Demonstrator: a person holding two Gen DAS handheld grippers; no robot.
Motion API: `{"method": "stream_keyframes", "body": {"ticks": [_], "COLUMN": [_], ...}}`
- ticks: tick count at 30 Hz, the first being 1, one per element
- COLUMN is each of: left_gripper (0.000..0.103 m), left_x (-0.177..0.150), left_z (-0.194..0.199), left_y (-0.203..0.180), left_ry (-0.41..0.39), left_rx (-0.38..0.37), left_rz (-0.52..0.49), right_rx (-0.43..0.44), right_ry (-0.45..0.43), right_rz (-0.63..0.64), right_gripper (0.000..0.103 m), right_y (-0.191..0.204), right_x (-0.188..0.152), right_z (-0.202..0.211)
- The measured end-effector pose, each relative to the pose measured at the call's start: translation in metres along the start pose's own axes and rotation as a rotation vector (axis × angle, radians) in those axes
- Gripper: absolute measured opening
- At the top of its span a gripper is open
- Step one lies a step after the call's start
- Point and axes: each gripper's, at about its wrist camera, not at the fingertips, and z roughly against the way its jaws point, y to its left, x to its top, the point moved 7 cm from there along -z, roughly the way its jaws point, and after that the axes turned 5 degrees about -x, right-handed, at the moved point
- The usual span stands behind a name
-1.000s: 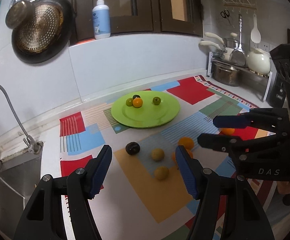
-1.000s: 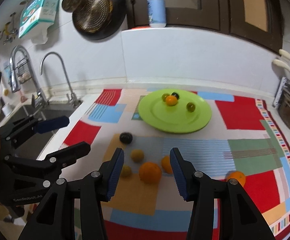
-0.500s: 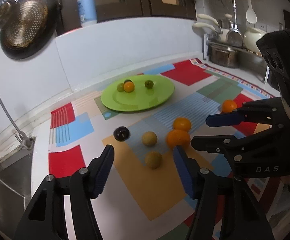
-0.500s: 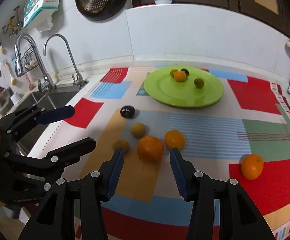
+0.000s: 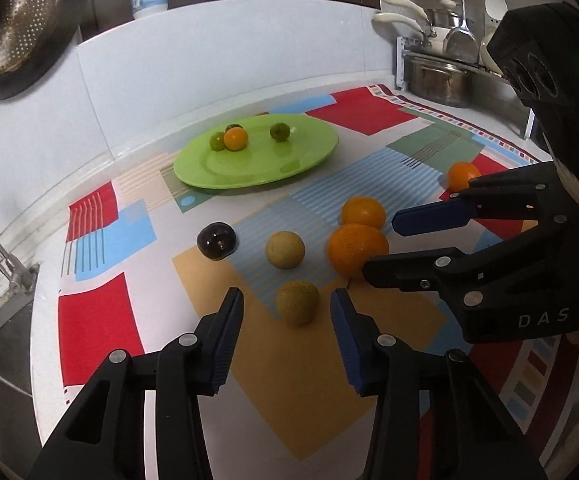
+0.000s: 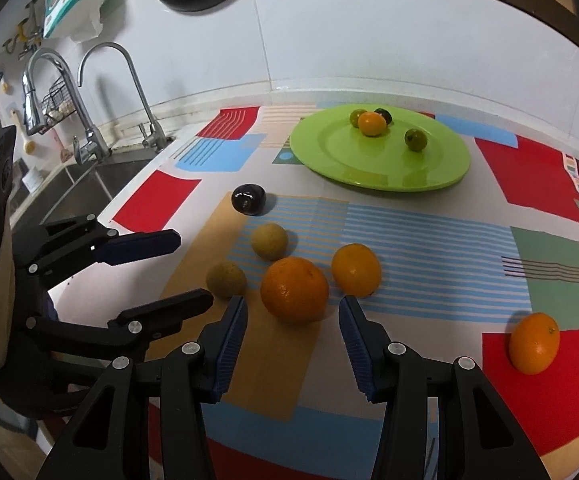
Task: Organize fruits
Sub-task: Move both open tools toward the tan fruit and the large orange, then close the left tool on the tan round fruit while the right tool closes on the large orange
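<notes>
The big orange (image 6: 294, 289) sits on the patterned mat (image 6: 429, 240), just ahead of the right gripper (image 6: 292, 334), whose blue-padded jaws stand wide apart on either side of it without touching. At its 1 o'clock a smaller orange (image 6: 356, 269) lies right beside it; at 11 o'clock is a tan round fruit (image 6: 269, 241), and at 9 o'clock a rougher brownish fruit (image 6: 226, 280). A dark plum (image 6: 248, 199) rests further off at 11 o'clock, and a lone orange (image 6: 534, 348) sits well apart at 4 o'clock on a red patch. The green plate (image 6: 369, 168) at 12 o'clock carries a small orange fruit (image 6: 372, 123), two green ones and a dark one. The left gripper (image 5: 287, 310) is also spread wide, empty, its tips flanking the brownish fruit from the near side. A sink (image 6: 69, 184) with taps lies at 10 o'clock
</notes>
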Motion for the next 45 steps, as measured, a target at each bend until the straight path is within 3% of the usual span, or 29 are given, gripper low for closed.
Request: {"method": "stream_keyframes", "body": {"ticks": [16,21,23,45], "left_gripper": [0.031,0.027,0.027,0.027], "left_x": [-0.004,-0.003,-0.002,0.027], "left_z": [-0.024,-0.023,-0.02,0.03], "left_y": [0.004,0.008,0.009,0.012], "left_ry": [0.071,0.068,0.065,-0.02], "left_rx": [-0.073,-0.058,-0.053,0.032], "left_rz": [0.069,0.094,0.111,0.182], "right_rx": [0.061,0.069,0.067,0.046], "right_ry": [0.049,0.05,0.047,-0.041], "right_rz": [-0.041,-0.047,-0.041,-0.036], "right_gripper": [0.049,0.048,0.042,0.042], "right_y": [-0.002,-0.003,-0.002,-0.004], "right_x": [0.001,0.002,0.002,0.018], "right_z": [-0.021,-0.024,-0.023,0.017]}}
